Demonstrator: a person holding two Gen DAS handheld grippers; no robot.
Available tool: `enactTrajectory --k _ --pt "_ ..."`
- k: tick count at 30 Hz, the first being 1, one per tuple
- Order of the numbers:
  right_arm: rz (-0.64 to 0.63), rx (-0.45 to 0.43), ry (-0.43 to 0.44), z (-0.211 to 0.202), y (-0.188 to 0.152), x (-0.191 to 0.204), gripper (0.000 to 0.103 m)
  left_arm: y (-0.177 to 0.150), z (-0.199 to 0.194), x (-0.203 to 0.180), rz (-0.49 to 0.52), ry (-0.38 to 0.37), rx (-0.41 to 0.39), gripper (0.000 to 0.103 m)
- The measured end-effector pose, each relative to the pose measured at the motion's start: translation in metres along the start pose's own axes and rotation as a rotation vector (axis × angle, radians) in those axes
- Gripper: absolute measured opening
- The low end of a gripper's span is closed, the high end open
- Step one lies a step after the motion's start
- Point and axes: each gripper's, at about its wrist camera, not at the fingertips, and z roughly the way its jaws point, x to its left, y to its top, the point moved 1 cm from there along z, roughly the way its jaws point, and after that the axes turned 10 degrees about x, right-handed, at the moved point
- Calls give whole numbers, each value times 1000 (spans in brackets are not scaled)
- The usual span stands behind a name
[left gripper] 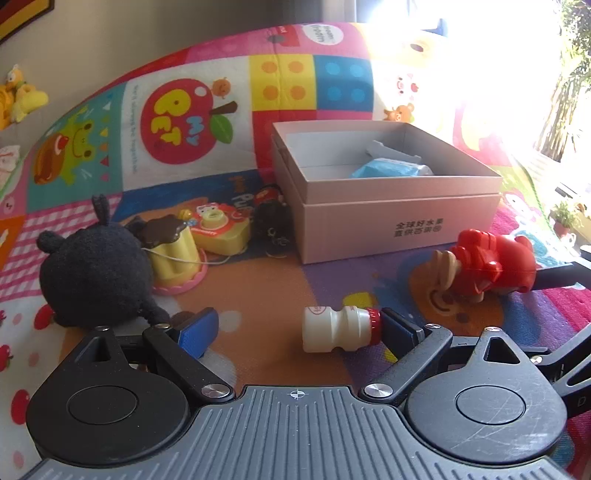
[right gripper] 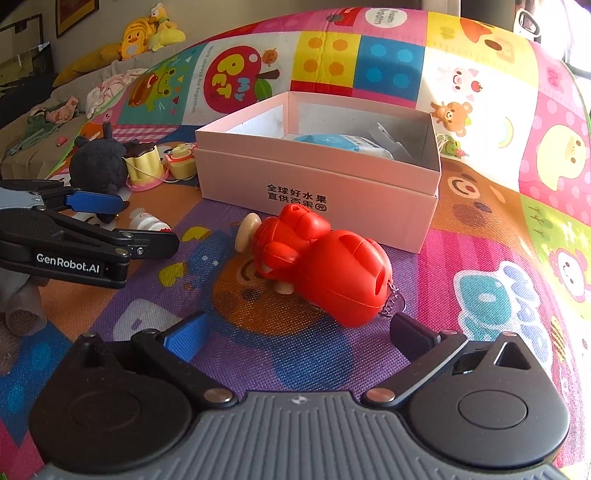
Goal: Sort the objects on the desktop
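A small white bottle with a red cap [left gripper: 338, 329] lies on its side on the colourful mat, between the wide-open fingers of my left gripper [left gripper: 299, 332], its cap close to the right finger. The bottle also shows in the right wrist view [right gripper: 147, 222], with my left gripper [right gripper: 122, 218] around it. A red plastic toy figure [right gripper: 321, 258] lies on the mat just ahead of my open right gripper [right gripper: 295, 332]; it also shows in the left wrist view [left gripper: 487, 262]. An open pink box [left gripper: 388, 218] [right gripper: 325, 184] holds a blue packet [left gripper: 388, 170].
A black plush toy [left gripper: 96, 273], a yellow cake-shaped toy [left gripper: 173, 254] and a yellow toy camera [left gripper: 218, 229] sit left of the box. Yellow plush toys [right gripper: 147, 33] and clothes lie beyond the mat at the far left. Bright window glare fills the upper right.
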Motion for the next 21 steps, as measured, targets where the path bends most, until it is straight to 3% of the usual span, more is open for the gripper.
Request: enactTrajectory --k 3,5,7,14,16,19,21 --pt "0 0 0 0 0 0 103 -1 -2 7 -11 -3 0 96" --pt "0 0 0 0 0 0 103 -2 -3 7 -3 -43 3 89" --pt "0 0 0 0 0 0 103 -3 -3 4 11 -96 20 67" --pt "2 0 1 0 0 0 103 -6 -2 -9 44 -110 14 63" --pt "6 -5 -6 -1 -1 -1 103 -6 -2 -8 46 -102 9 57" --pt "7 -72 -39 -11 -3 -3 103 -8 -3 -4 37 -91 6 52" --pt "-75 -107 -99 -16 -2 4 103 -11 -4 -1 36 -90 1 52"
